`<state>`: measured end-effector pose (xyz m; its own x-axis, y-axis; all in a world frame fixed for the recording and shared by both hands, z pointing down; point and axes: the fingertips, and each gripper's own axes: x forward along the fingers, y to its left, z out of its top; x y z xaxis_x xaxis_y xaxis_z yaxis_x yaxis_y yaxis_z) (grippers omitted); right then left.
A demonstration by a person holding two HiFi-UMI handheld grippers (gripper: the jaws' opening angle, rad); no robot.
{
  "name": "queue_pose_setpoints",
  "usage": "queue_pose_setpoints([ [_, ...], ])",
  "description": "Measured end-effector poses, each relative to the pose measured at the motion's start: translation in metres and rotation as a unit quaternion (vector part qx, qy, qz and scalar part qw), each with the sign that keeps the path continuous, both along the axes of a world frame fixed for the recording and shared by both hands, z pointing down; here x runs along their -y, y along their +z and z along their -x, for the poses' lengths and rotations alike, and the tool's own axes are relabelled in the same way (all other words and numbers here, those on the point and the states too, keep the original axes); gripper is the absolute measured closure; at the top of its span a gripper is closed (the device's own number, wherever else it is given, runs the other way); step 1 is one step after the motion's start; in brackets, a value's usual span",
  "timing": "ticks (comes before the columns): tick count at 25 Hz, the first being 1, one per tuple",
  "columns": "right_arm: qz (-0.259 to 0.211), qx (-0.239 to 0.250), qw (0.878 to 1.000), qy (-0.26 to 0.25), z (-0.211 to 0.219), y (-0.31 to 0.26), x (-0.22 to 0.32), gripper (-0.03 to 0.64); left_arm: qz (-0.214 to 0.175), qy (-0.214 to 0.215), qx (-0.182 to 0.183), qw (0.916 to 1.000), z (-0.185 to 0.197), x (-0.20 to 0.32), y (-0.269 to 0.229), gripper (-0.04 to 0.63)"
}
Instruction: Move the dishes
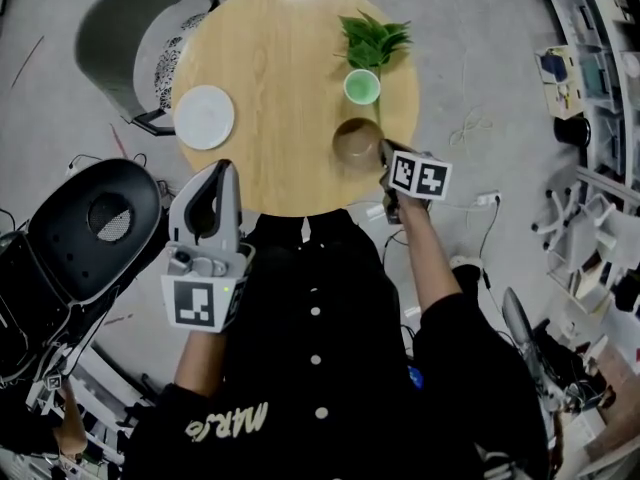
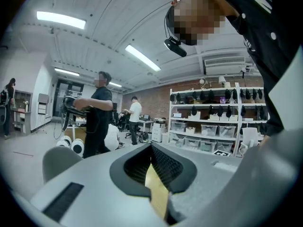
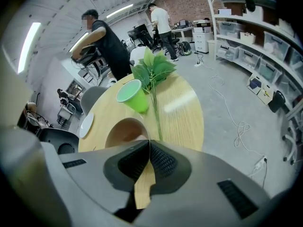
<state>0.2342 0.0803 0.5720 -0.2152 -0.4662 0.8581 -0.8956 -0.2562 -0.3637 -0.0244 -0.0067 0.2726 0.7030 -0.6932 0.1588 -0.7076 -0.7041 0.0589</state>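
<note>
The round table (image 1: 290, 58) carries a white plate (image 1: 204, 117) at its left edge, a brown bowl (image 1: 357, 143) by its near right edge and a green cup (image 1: 362, 86) just beyond. The bowl looks to be the step in hand. The right tongs (image 3: 149, 142), closed and empty at its rim, would need to open first. The left tongs (image 2: 151, 148) hang closed and empty off the near edge.

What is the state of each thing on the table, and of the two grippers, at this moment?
white plate: flat on the round table, empty.
green cup: upright, looks empty.
brown bowl: upright, looks empty.
leafy sprig: lying on the table beside the cup.
left gripper: jaws shut, nothing between them.
right gripper: jaws shut, it seems on the bowl's rim.
</note>
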Motion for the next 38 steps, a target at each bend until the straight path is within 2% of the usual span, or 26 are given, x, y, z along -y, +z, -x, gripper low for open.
queue_pose_setpoints([
  [10,0.001,-0.011,1.000,0.005,-0.002,0.007,-0.001,0.606,-0.001,-0.007,0.006,1.0000,0.010,0.000,0.006,0.592],
  [13,-0.011,-0.024,1.000,0.011,-0.006,-0.002,0.001,0.584,0.009,-0.019,-0.016,0.9997,0.014,0.003,0.002,0.592],
  [15,-0.042,-0.046,0.998,0.017,-0.012,-0.016,0.006,0.554,0.017,-0.033,-0.031,0.9988,0.018,0.006,0.001,0.592],
  [17,-0.102,-0.069,0.992,0.009,-0.015,-0.037,0.018,0.563,0.026,-0.044,-0.027,0.9983,0.026,0.007,0.009,0.592],
  [19,-0.167,-0.089,0.982,-0.021,-0.008,-0.062,0.033,0.563,0.038,-0.055,-0.021,0.9975,0.035,0.009,0.019,0.592],
  [21,-0.210,-0.105,0.970,-0.071,0.009,-0.085,0.048,0.548,0.052,-0.069,-0.022,0.9960,0.045,0.011,0.028,0.591],
  [23,-0.231,-0.104,0.959,-0.123,0.034,-0.100,0.062,0.523,0.067,-0.082,-0.018,0.9942,0.057,0.013,0.038,0.575],
  [25,-0.242,-0.086,0.953,-0.164,0.064,-0.110,0.074,0.506,0.090,-0.097,-0.008,0.9912,0.072,0.017,0.054,0.468],
  [27,-0.246,-0.059,0.948,-0.194,0.096,-0.115,0.087,0.500,0.116,-0.113,0.004,0.9868,0.090,0.022,0.074,0.435],
  [30,-0.247,-0.027,0.942,-0.226,0.142,-0.116,0.104,0.491,0.146,-0.135,0.013,0.9799,0.121,0.033,0.106,0.425],
  [32,-0.244,-0.010,0.939,-0.241,0.170,-0.114,0.115,0.472,0.173,-0.141,0.005,0.9748,0.138,0.040,0.130,0.424],
  [38,-0.223,0.019,0.939,-0.262,0.227,-0.090,0.142,0.469,0.235,-0.156,0.000,0.9593,0.177,0.056,0.194,0.425],
])
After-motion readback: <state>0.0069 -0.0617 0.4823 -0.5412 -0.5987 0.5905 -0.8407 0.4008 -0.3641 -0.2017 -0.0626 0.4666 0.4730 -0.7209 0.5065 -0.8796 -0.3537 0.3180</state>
